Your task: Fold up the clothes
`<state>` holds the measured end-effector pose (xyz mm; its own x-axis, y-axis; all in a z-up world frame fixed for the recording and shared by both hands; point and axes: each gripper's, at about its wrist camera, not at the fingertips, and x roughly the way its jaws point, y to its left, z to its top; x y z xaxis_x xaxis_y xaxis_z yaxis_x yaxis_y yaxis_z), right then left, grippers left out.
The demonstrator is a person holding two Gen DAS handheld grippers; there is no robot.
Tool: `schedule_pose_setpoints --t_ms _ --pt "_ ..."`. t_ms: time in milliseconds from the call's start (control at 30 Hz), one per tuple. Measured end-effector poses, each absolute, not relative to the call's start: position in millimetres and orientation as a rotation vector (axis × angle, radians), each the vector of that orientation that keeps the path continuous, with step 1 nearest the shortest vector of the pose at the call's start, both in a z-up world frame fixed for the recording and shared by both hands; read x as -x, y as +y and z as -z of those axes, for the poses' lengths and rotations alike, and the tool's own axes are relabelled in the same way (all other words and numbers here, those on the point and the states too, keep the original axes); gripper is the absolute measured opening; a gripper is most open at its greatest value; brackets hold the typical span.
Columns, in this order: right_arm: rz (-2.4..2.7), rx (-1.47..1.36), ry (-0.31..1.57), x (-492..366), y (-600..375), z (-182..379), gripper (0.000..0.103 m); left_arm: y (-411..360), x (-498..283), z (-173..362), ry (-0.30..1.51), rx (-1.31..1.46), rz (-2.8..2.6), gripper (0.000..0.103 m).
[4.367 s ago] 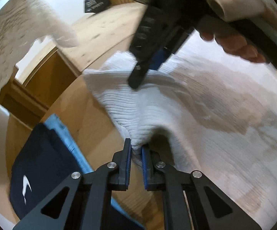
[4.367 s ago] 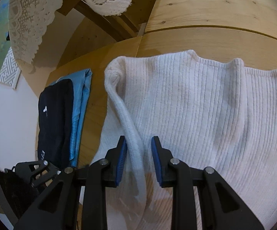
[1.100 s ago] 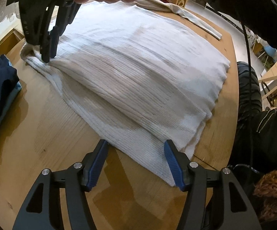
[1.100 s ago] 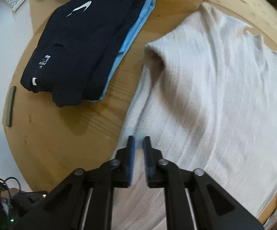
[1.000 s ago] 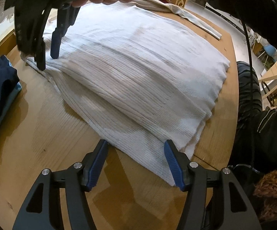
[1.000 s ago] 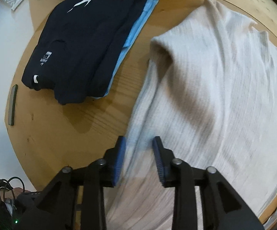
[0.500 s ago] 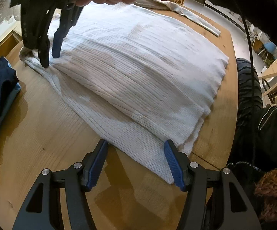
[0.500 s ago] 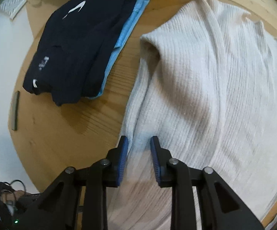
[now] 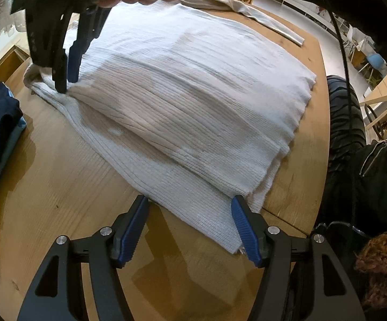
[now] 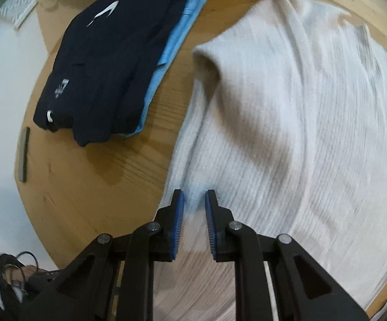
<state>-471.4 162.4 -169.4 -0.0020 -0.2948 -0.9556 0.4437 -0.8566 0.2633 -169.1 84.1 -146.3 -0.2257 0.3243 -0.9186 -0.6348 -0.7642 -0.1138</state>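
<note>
A white ribbed sweater lies flat on the round wooden table, one sleeve folded in along its near side. My left gripper is open and empty, just above the table at the sweater's hem corner. My right gripper is open with a narrow gap, over the folded sleeve near the sweater's shoulder. It also shows in the left wrist view, fingertips down on the sweater's far left corner.
A folded navy garment on a light blue one lies left of the sweater. A small grey bar lies near the table edge. The sweater's other sleeve stretches away at the far side. A person's dark jacket is at the right.
My right gripper opened off the sleeve a second ago, then lowered its fingertips onto the sweater's shoulder corner. My left gripper stayed open and still at the hem.
</note>
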Motion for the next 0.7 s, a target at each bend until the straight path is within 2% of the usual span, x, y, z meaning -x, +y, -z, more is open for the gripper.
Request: schedule_pose_setpoints --t_ms 233,300,467,567,633,700 --pt "1.934 -1.722 0.372 464 144 165 0.015 84 167 146 0.398 1.417 -2.031 0.061" --pt "1.91 -1.719 0.306 468 149 162 0.006 85 167 146 0.395 1.416 -2.033 0.061" --pt "1.782 -1.655 0.019 470 169 142 0.005 83 165 145 0.379 1.418 -2.026 0.061" --pt "1.716 -1.712 0.197 460 155 158 0.006 83 164 144 0.376 1.428 -2.013 0.061" --pt "1.733 -1.719 0.232 459 151 156 0.008 81 165 143 0.372 1.445 -2.012 0.061" --pt "1.772 -1.678 0.197 465 156 142 0.02 76 164 139 0.373 1.442 -2.024 0.061"
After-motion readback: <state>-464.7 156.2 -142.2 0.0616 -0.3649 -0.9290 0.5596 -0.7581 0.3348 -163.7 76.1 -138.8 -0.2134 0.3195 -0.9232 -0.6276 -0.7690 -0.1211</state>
